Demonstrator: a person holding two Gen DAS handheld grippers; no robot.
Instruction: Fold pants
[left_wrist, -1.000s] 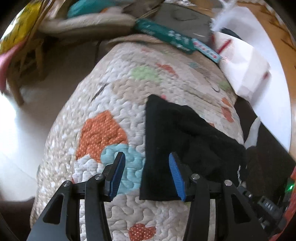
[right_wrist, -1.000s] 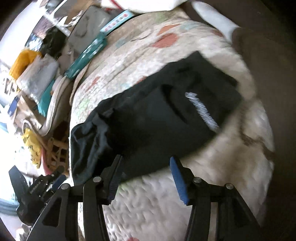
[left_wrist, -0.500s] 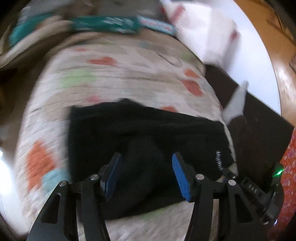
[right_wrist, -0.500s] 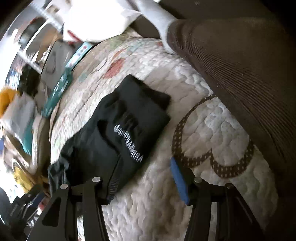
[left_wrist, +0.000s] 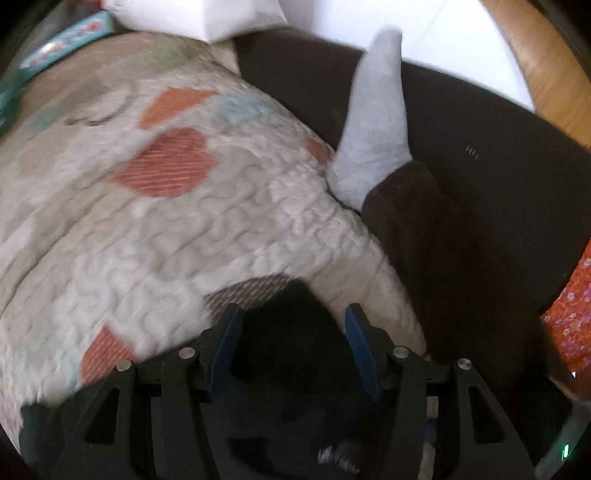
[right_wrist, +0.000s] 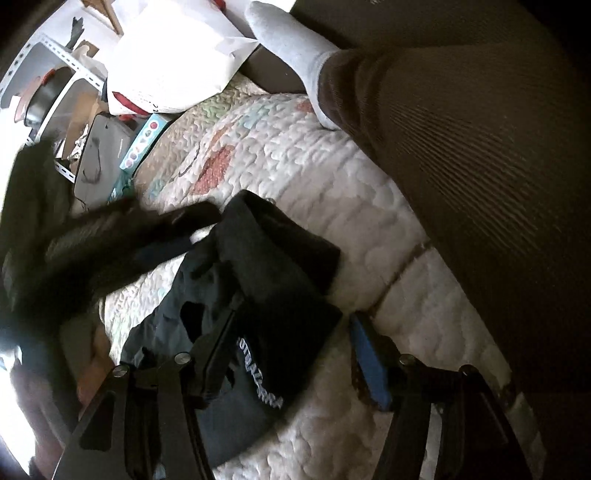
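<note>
Right wrist, black pants (right_wrist: 258, 288) folded, white lettering

The folded pants (right_wrist: 258, 295) lie on the quilt (right_wrist: 295, 166), with the person's leg (right_wrist: 461, 147) along its right side. A box (right_wrist: 142, 147) and a bag (right_wrist: 173, 62) sit at the quilt's far end.

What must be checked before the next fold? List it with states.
1. Left tongs free: ok; jaws just been opening, pants between them, ungripped.
2. Right tongs free: ok; jaws just been opening across the pants' edge, no pinch.
3. Fold tidy: not ok; layers rumpled beside the printed lettering.
4. Pants wholly on quilt: cannot tell; tongs hide the near end.
5. Person's leg clear of pants: ok, apart.
</note>
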